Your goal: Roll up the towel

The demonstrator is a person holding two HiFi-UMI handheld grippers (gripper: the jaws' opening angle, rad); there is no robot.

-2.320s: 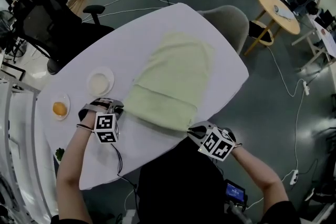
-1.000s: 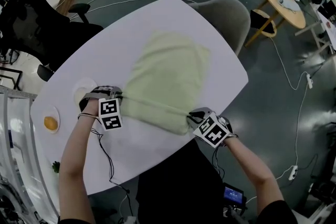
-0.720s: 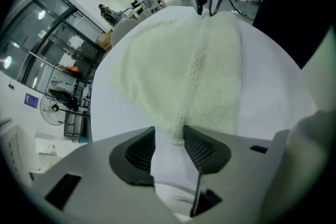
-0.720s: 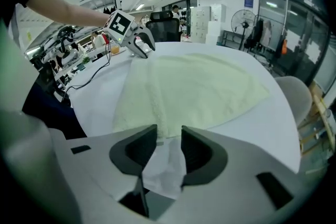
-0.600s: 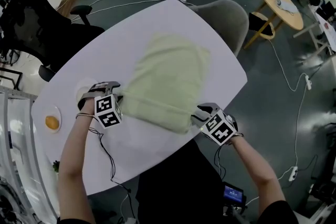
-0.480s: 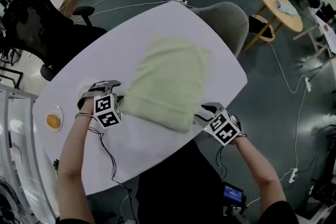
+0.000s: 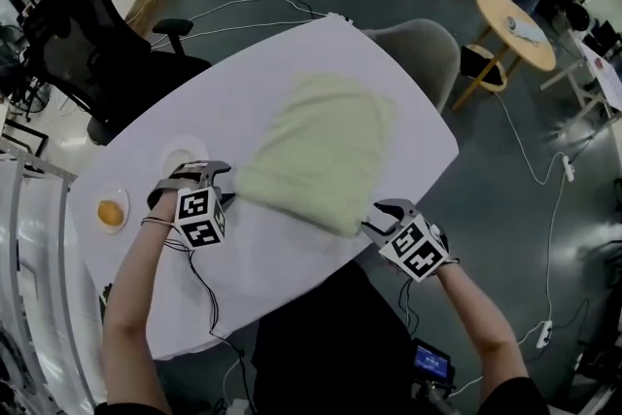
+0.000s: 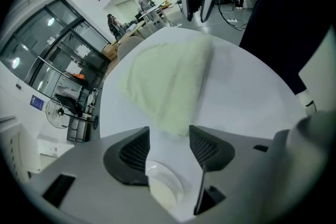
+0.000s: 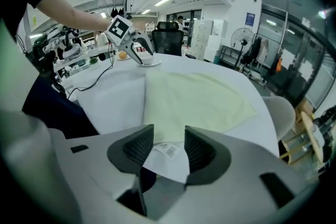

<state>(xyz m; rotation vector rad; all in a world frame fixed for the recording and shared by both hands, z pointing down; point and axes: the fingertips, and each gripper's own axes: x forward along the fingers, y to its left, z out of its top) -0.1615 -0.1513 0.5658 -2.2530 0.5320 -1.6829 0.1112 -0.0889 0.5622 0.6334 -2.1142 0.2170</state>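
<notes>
Pale green towel (image 7: pixel 321 155) lies on the desk (image 7: pixel 253 78). The left gripper (image 7: pixel 194 174) at its eight o'clock and the right gripper (image 7: pixel 387 215) at five o'clock are both released, their jaws just opened with nothing between them.

Grey left claw (image 8: pixel 169 136) and right claw (image 9: pixel 169 134) bear black-and-white marker cubes (image 7: pixel 200 217).
</notes>
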